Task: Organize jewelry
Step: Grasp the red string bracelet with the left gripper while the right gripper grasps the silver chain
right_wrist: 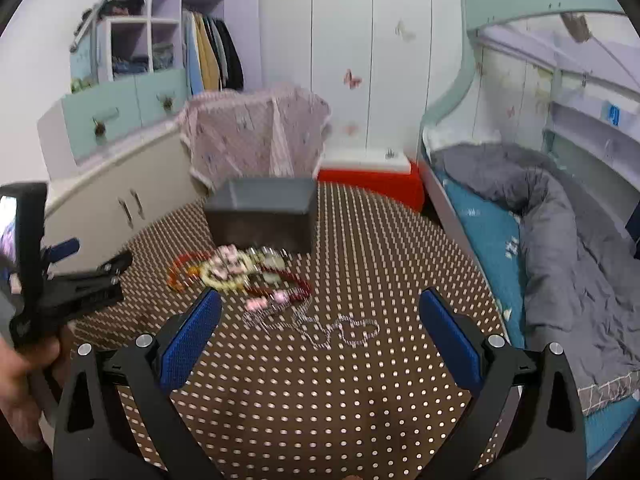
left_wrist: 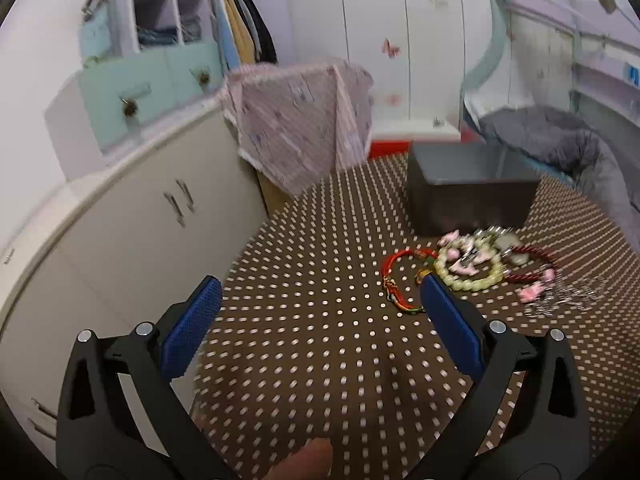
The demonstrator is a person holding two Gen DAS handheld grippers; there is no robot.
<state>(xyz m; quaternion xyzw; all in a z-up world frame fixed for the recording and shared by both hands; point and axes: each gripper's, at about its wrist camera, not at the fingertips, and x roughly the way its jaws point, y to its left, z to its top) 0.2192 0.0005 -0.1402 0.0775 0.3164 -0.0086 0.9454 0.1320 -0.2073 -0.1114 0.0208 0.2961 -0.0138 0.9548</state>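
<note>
A pile of jewelry lies on the brown dotted table (left_wrist: 320, 340) in front of a dark grey box (left_wrist: 468, 188): a red cord bracelet (left_wrist: 394, 270), a pale green bead bracelet (left_wrist: 470, 272), a dark red bead bracelet (left_wrist: 532, 264) and a silver chain (right_wrist: 340, 326). The box (right_wrist: 262, 214) and the pile (right_wrist: 232, 268) also show in the right wrist view. My left gripper (left_wrist: 320, 292) is open and empty, above the table left of the pile. My right gripper (right_wrist: 320, 308) is open and empty, above the silver chain. The left gripper's body (right_wrist: 80, 284) shows at the left.
A chair draped with a pink cloth (left_wrist: 304, 128) stands behind the table. White cabinets (left_wrist: 132, 216) run along the left. A bed with a grey duvet (right_wrist: 560, 240) is on the right. A red and white box (right_wrist: 372, 176) sits on the floor behind.
</note>
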